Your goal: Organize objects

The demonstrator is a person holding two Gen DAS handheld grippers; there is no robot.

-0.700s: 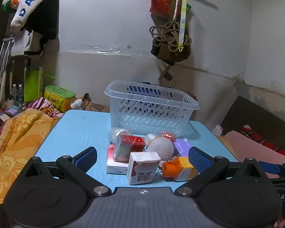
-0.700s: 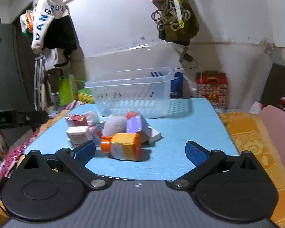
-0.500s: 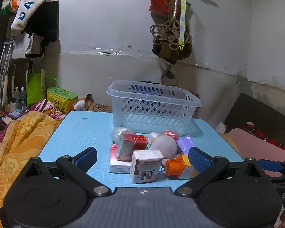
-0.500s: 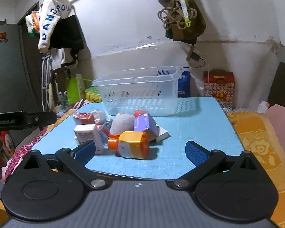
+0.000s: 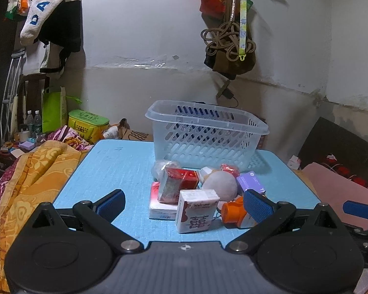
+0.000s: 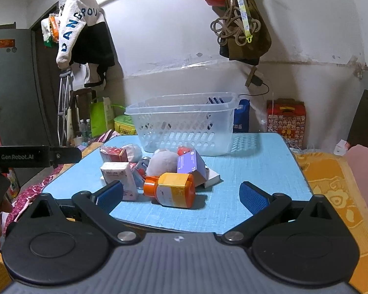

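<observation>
Both grippers, left gripper (image 5: 184, 203) and right gripper (image 6: 181, 194), stand released. Nearest the right one, at twelve o'clock, the orange-capped yellow plastic bottle (image 6: 172, 190) lies crosswise on the blue table (image 6: 257, 161), cap toward nine o'clock.

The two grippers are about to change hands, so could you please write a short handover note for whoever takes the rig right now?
Left gripper: open, holding nothing, aimed at the pile from the near table edge.
Right gripper: open, holding nothing, with the orange-capped bottle lying on its side just ahead.
Things: white carton, red box, grey-white ball, purple box and a few small packets sit clustered on the blue table, in front of the clear basket.
Done: nothing shows in the basket.
Left: presumably move the whole pile into the basket.
</observation>
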